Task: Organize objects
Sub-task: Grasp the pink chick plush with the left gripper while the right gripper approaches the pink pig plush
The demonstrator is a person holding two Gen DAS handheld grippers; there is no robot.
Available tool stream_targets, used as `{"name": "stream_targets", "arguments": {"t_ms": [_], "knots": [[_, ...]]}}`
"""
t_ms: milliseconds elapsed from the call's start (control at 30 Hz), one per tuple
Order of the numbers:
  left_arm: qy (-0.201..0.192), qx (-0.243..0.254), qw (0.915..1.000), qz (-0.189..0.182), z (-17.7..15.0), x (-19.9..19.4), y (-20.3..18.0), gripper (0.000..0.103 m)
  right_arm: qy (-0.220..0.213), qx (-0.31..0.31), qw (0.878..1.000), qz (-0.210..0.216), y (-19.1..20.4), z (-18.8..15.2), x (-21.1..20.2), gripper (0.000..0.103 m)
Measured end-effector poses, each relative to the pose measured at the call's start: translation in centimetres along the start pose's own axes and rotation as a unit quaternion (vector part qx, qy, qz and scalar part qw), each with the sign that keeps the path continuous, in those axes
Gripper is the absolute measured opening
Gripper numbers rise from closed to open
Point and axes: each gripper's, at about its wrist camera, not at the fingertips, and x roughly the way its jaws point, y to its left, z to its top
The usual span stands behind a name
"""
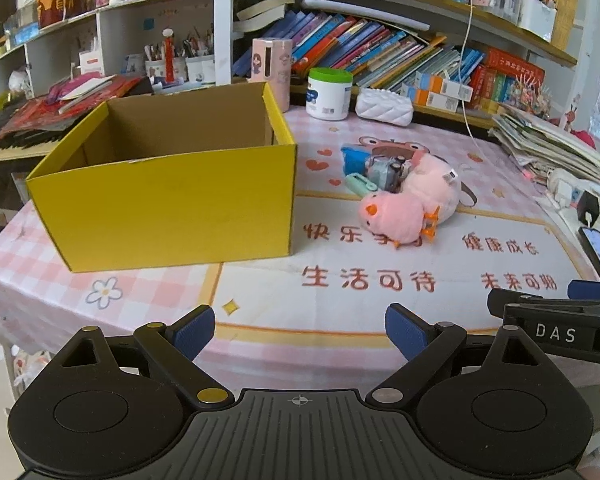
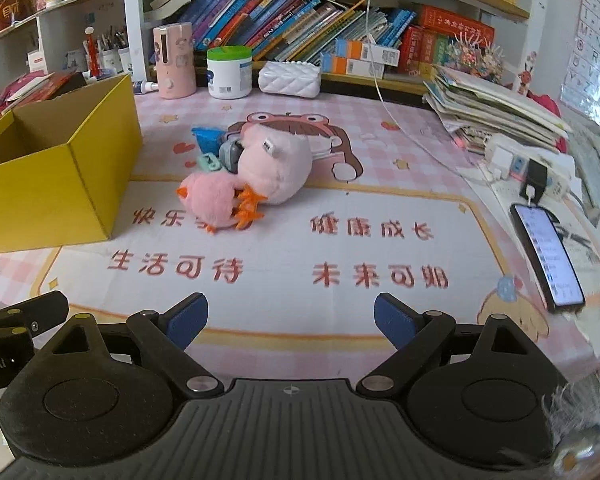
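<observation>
An open, empty yellow cardboard box [image 1: 168, 200] stands on the left of the table; it also shows in the right wrist view [image 2: 60, 168]. Right of it lies a heap: a pink chick plush [image 1: 396, 214] [image 2: 216, 204], a bigger pale pink plush [image 1: 436, 180] [image 2: 276, 164], a blue item [image 1: 354, 158] [image 2: 208, 138], a grey gadget [image 1: 384, 170] [image 2: 230, 154] and a mint green item [image 1: 360, 184] [image 2: 208, 162]. My left gripper [image 1: 300, 330] is open and empty near the table's front edge. My right gripper [image 2: 290, 322] is open and empty, beside it on the right.
A pink checked tablecloth [image 2: 340, 216] covers the table. At the back stand a pink cylinder [image 2: 174, 60], a white tub with green lid [image 2: 229, 72] and a white quilted pouch [image 2: 290, 78]. A lit phone [image 2: 548, 256], a power strip and a paper stack [image 2: 496, 108] lie on the right.
</observation>
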Motion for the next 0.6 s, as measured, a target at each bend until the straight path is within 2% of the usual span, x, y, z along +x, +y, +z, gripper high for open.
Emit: {"name": "stream_targets", "arguments": {"t_ms": [600], "knots": [[0.007, -0.013, 0.9997, 0.020, 3.1, 4.9, -5.2, 0.092, 0.000, -0.018, 0.999, 0.036, -4.9, 5.0, 5.7, 0.089]]}}
